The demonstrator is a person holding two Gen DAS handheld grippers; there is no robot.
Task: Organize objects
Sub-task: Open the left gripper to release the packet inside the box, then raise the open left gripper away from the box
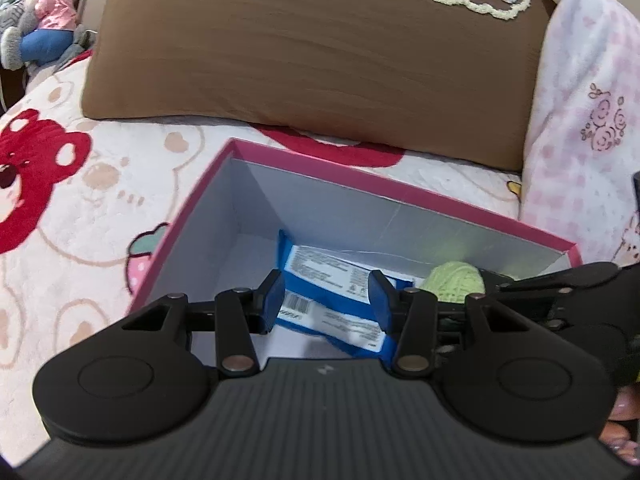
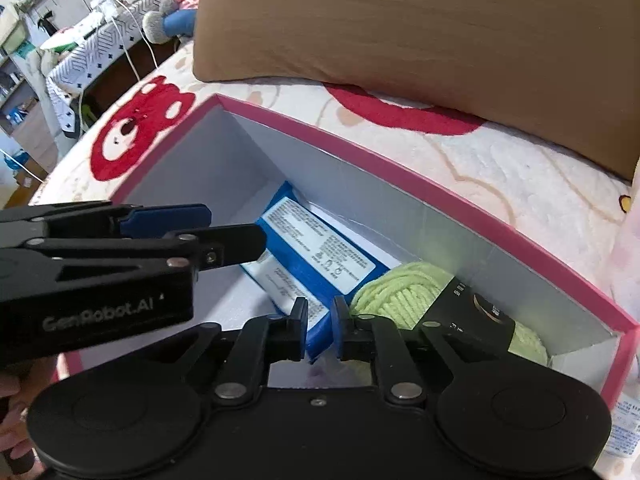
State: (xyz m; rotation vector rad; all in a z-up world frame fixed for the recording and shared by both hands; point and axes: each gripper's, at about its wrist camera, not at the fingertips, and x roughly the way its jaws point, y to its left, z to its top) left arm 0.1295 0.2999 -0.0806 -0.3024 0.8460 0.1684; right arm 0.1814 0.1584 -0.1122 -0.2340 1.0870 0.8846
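A pink-rimmed box (image 1: 400, 196) with pale grey inner walls lies open on a bed (image 1: 80, 200) whose cover is printed with red bears and strawberries, just in front of a large brown pillow (image 1: 300, 48). Inside the box, two blue packets (image 2: 320, 252) with white printed labels lie overlapping toward the middle of the floor, and a ball of light green yarn (image 2: 400, 292) with a black paper band sits just beside them at the right-hand end, against the far wall. The left gripper (image 1: 326, 300) hangs over the near edge of the box with its jaws partly open; the blue packets show in the gap between the blue pads, but the pads stand clear of them on both sides and grip nothing. The right gripper (image 2: 320, 328) points steeply down into the box next to the yarn, its jaws drawn close together with the lower edge of a blue packet in the slim gap (whether the pads actually press on that edge cannot be told from this angle). In the right wrist view the left gripper reaches in from the left, above the packets. A pink-and-white checked pillow (image 1: 580, 120) leans beside the brown one, and a grey stuffed toy (image 1: 36, 20) sits at the far left.
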